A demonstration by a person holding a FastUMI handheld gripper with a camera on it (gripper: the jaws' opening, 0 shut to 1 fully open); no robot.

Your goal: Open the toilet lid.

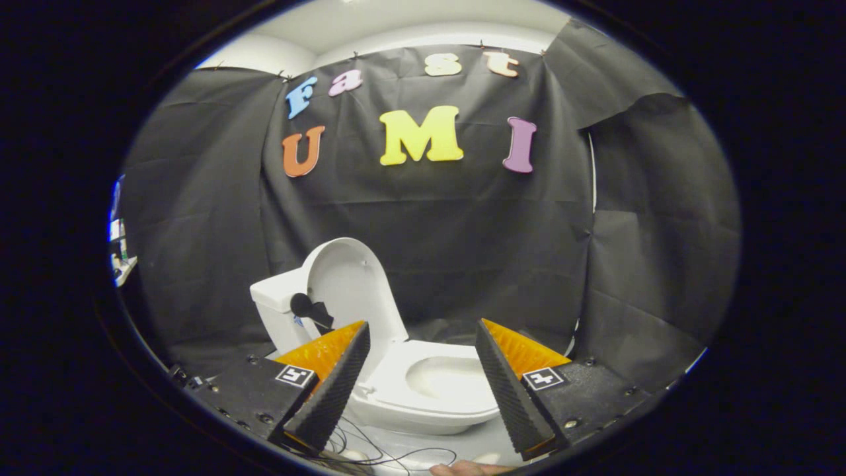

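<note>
Gripper point(423, 370): its two fingers rise from the bottom of the frame, spread wide apart, gripping nothing; ridged inner pads point(499, 383) face each other across the gap.
Toilet point(423, 390): a small white model, low centre of the frame, seen in the gap between the fingers and a little beyond their tips; it stands on a pale floor point(476, 446).
Toilet lid point(350, 284): raised, standing upright and leaning back toward the tank, just above the left finger's tip; its inner face is turned to the camera.
Seat point(396, 387): down, ringing the open bowl point(443, 377).
Tank point(281, 307): white box behind the lid, at centre left, with a dark handle-like knob point(305, 306) on its side; a small bluish mark beneath it is too small to read.
Markers: a square black-and-white tag point(295, 375) on the left finger mount and another point(543, 378) on the right; patterns, not readable words.
Cables point(390, 456): thin dark wires loop on the floor at the bottom centre.
Hand point(466, 469): a sliver of fingers at the bottom edge.
Wall point(429, 231): black cloth, creased, behind the toilet.
</note>
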